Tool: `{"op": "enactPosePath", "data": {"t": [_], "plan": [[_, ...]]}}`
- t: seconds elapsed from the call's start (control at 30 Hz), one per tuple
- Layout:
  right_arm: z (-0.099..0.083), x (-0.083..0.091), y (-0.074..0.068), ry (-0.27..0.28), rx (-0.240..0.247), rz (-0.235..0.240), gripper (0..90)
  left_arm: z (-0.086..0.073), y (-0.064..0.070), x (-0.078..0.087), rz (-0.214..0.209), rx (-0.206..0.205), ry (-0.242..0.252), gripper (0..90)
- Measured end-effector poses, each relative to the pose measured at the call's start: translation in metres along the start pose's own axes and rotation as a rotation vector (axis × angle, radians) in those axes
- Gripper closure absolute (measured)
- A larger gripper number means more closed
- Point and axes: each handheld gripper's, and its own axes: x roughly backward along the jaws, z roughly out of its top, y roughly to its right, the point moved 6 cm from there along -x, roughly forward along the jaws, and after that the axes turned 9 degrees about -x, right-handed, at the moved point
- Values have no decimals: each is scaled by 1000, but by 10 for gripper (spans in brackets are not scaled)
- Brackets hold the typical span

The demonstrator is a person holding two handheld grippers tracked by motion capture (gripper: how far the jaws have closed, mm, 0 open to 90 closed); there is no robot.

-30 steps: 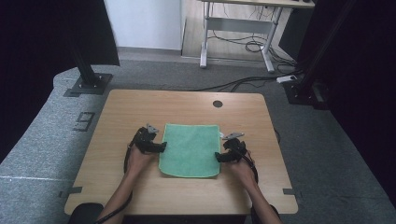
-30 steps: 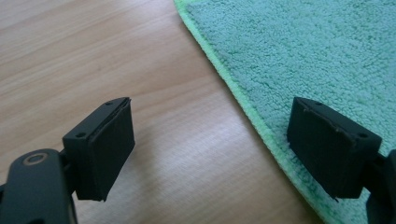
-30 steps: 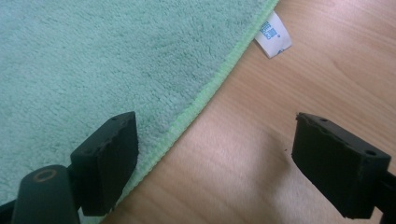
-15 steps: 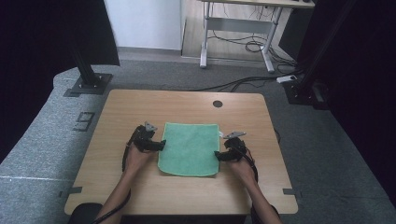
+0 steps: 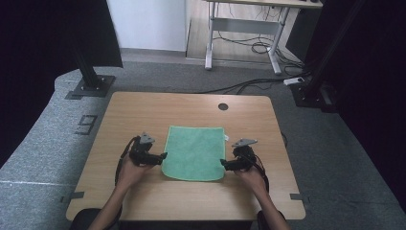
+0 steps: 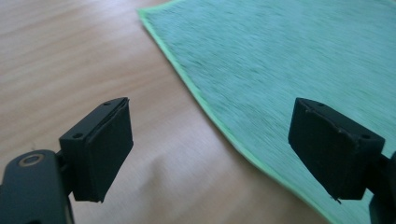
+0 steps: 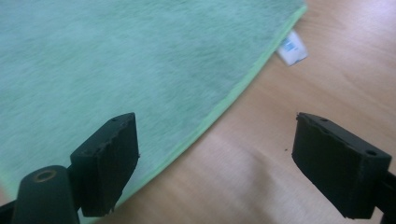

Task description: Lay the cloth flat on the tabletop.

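Between the two grippers a green cloth (image 5: 195,152) is lying flat on the table (image 5: 143,108); left gripper (image 5: 162,156) and right gripper (image 5: 223,164), jaws spread, are straddling its near edges.

Each hand-held gripper (image 5: 160,156) (image 5: 225,164) was black, topped by a grey three-cornered plate, trailing a black cable. Its blocky jaws carried small screw holes. Forearms were unsleeved.
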Motion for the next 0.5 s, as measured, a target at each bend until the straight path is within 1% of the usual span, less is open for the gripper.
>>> {"op": "enactPosePath", "data": {"t": [0.03,0.07,0.2,0.23,0.37,0.47,0.5], "plan": [[-6,5,-5,-5,14,8,144,-6,4,6,-7,-7,0,139],[-6,5,-5,-5,14,8,144,-6,4,6,-7,-7,0,140],[-17,15,-10,-7,19,17,143,-20,10,20,-12,-8,-1,140],[-17,15,-10,-7,19,17,143,-20,10,20,-12,-8,-1,140],[-25,24,-10,0,13,16,138,-31,12,30,-17,0,2,140],[-33,29,-7,-2,2,13,138,-42,12,36,-21,9,3,138],[-35,29,-6,-3,-2,13,136,-47,13,37,-24,18,-1,136]]}}
